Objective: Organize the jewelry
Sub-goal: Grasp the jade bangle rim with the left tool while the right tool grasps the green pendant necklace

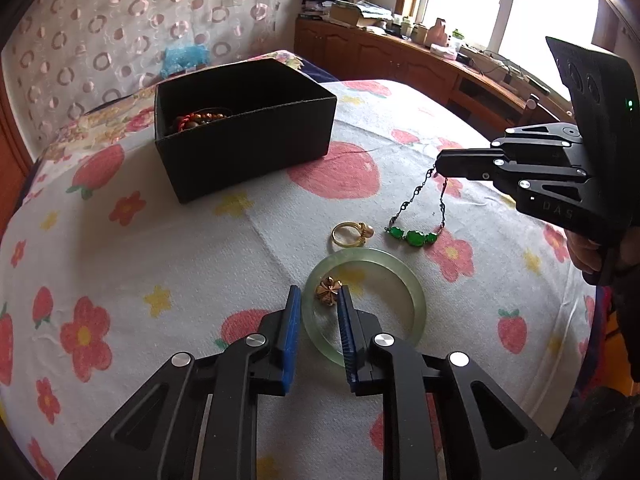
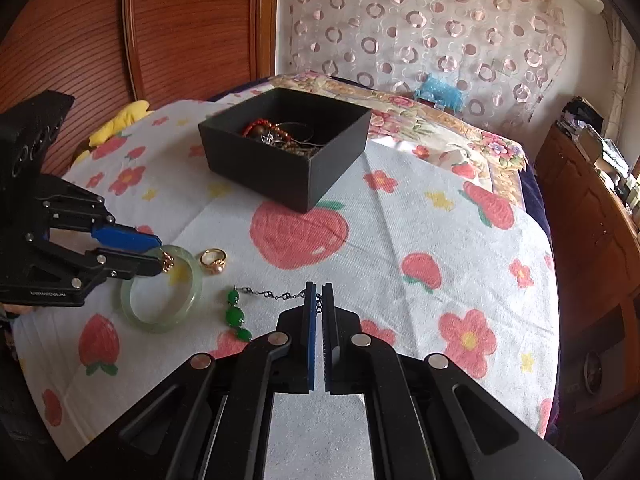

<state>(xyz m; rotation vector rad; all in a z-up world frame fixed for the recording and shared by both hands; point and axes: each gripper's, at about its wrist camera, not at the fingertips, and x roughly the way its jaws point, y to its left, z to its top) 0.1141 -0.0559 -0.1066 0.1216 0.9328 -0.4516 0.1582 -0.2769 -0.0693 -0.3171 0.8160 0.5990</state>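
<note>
My left gripper (image 1: 319, 300) stands narrowly open around a small gold flower-shaped piece (image 1: 327, 289) that lies inside the pale green jade bangle (image 1: 404, 280). The piece sits against the right pad, with a small gap to the left pad. My right gripper (image 2: 319, 300) is shut on the dark chain of the green-stone necklace (image 2: 235, 315). In the left wrist view that gripper (image 1: 438, 168) holds the chain up in two strands, and the green stones (image 1: 414, 236) rest on the cloth. A gold ring with a pearl (image 1: 350, 234) lies beside the bangle. The black box (image 1: 244, 152) holds several beaded pieces.
The flowered and strawberry-patterned cloth (image 1: 120, 264) covers a bed-like surface that falls away at the right. A wooden headboard (image 2: 180, 28) and a circle-patterned curtain (image 2: 420, 20) stand behind the box (image 2: 280, 168). A wooden cabinet (image 1: 400, 60) with clutter runs under the window.
</note>
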